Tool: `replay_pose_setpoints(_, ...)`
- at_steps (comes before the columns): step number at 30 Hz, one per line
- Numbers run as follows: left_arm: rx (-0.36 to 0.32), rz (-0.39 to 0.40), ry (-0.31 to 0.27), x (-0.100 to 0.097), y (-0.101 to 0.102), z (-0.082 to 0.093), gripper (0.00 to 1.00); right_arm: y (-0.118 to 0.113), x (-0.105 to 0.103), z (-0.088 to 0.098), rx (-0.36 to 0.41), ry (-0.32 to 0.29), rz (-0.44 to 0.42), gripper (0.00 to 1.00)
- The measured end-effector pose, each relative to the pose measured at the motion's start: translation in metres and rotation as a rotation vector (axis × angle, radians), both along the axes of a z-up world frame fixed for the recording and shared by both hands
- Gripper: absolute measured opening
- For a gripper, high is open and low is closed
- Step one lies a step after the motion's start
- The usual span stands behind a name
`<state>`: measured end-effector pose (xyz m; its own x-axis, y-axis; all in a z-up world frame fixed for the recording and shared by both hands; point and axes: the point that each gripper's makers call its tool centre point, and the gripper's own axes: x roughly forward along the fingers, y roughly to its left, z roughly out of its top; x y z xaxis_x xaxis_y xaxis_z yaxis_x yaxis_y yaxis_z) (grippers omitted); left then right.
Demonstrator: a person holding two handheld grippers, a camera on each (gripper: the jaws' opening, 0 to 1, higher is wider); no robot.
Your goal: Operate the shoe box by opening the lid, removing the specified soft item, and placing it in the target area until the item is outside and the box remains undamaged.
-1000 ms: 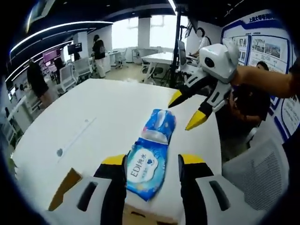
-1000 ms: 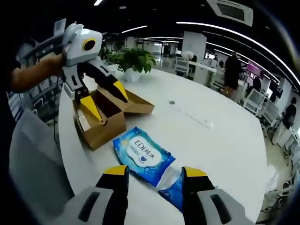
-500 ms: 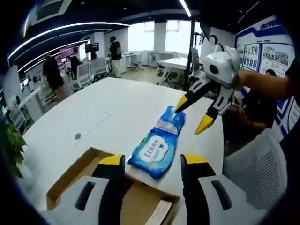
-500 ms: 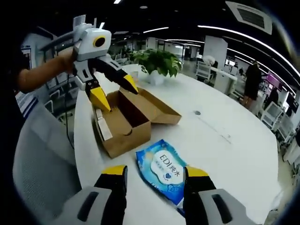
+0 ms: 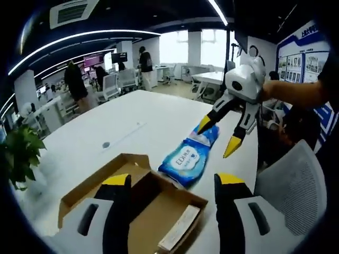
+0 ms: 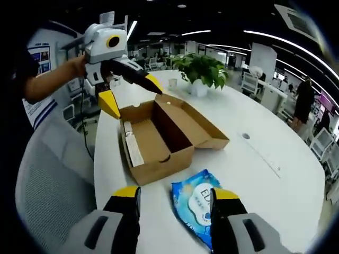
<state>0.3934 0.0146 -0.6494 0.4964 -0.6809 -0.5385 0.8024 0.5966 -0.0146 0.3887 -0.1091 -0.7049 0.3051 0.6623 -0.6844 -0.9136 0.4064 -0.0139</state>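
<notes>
1. Left gripper (image 5: 172, 182) sat at the bottom of the left gripper view, yellow-tipped jaws spread wide apart, nothing pinched between them.
2. Right gripper (image 6: 175, 196) was at the bottom of the right gripper view, jaws also parted and not holding anything.
3. In the left gripper view, the right gripper (image 5: 218, 136) showed up at upper right, jaws splayed and angled down-left, with the person's forearm (image 5: 296, 92) behind it reaching in from the right edge.
4. In the right gripper view, the left gripper (image 6: 131, 91) hung at upper left, jaws apart and pointing down-right, with a bare forearm (image 6: 50, 82) coming in from the left edge.
</notes>
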Motion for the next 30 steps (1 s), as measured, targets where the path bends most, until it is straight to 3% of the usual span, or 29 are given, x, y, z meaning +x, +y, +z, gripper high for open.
replay_pose_setpoints(12, -0.034, 0.067, -0.02, -0.025, 0.04, -0.004, 0.77, 0.038, 0.001, -0.013, -0.013, 0.002, 0.102, 0.52)
replay_pose_setpoints(22, -0.055, 0.142, -0.084, -0.042, 0.063, -0.003, 0.88, 0.066, -0.002, -0.024, -0.02, 0.012, 0.181, 0.54)
replay_pose_setpoints(30, -0.059, 0.157, -0.065, -0.066, 0.073, -0.017, 0.96, 0.087, -0.001, -0.032, -0.029, 0.025, 0.24, 0.56)
